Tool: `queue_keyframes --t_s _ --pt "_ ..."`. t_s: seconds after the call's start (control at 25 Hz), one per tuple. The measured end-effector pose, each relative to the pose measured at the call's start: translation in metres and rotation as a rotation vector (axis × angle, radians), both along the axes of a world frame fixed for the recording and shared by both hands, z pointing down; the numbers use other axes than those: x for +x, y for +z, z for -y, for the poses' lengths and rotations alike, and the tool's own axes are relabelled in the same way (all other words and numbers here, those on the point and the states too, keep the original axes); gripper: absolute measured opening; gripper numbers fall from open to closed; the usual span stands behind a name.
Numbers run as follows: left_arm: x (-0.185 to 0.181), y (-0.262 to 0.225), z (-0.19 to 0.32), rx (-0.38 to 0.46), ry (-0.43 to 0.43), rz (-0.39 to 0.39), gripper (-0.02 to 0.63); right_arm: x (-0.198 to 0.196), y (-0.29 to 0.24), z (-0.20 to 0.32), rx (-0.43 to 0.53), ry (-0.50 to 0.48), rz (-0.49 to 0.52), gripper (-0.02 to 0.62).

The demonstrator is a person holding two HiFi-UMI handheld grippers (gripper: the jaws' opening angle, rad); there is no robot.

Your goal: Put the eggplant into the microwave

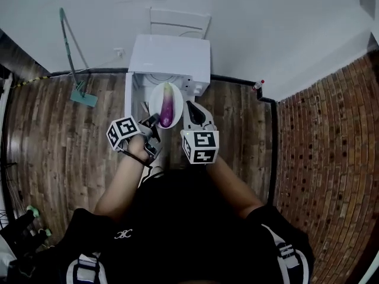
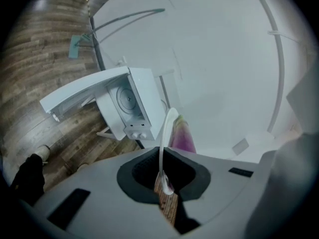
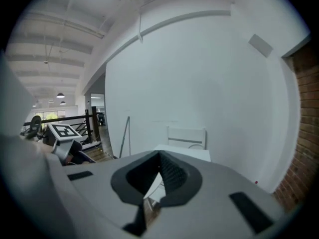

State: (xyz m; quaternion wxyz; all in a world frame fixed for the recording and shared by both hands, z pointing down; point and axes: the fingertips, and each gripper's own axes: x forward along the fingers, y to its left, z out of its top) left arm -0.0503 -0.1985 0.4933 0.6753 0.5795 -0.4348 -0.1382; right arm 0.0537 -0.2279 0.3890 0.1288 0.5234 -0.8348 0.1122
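Observation:
A purple eggplant (image 1: 167,106) lies on a white plate (image 1: 157,99) just in front of the white microwave (image 1: 170,55), whose door (image 1: 128,93) stands open to the left. My left gripper (image 1: 155,120) is shut on the plate's near rim. In the left gripper view the plate (image 2: 165,138) shows edge-on between the jaws of the left gripper (image 2: 164,183), with the eggplant (image 2: 182,136) behind it and the microwave (image 2: 127,103) beyond. My right gripper (image 1: 190,106) hangs beside the plate, to its right, jaws together and holding nothing. The right gripper (image 3: 157,176) points at the microwave's top (image 3: 184,153).
A mop (image 1: 70,52) leans on the white wall to the left of the microwave. A white panel (image 1: 179,22) stands behind it. A small bottle (image 1: 257,86) sits by the wall at the right, near the brick surface (image 1: 331,147). Wooden floor surrounds the microwave.

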Motion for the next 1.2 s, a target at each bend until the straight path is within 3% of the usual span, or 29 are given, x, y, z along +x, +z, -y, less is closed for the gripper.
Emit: queue_keyframes --t_s 0.44,0.76,0.96,1.2 --pt "0.052 0.015 0.013 0.000 -0.305 0.003 0.017 0.049 0.013 0.058 -0.039 -0.248 0.029 0.012" --pt "0.046 0.046 0.016 -0.041 -0.394 0.015 0.017 0.041 0.040 0.065 -0.083 -0.312 0.021 0.012" --pt "0.028 0.085 0.029 -0.056 -0.388 0.065 0.017 0.028 0.072 0.074 -0.104 -0.319 -0.001 0.012" --pt "0.006 0.138 0.058 -0.062 -0.401 0.043 0.017 0.012 0.120 0.087 -0.136 -0.306 -0.016 0.012"
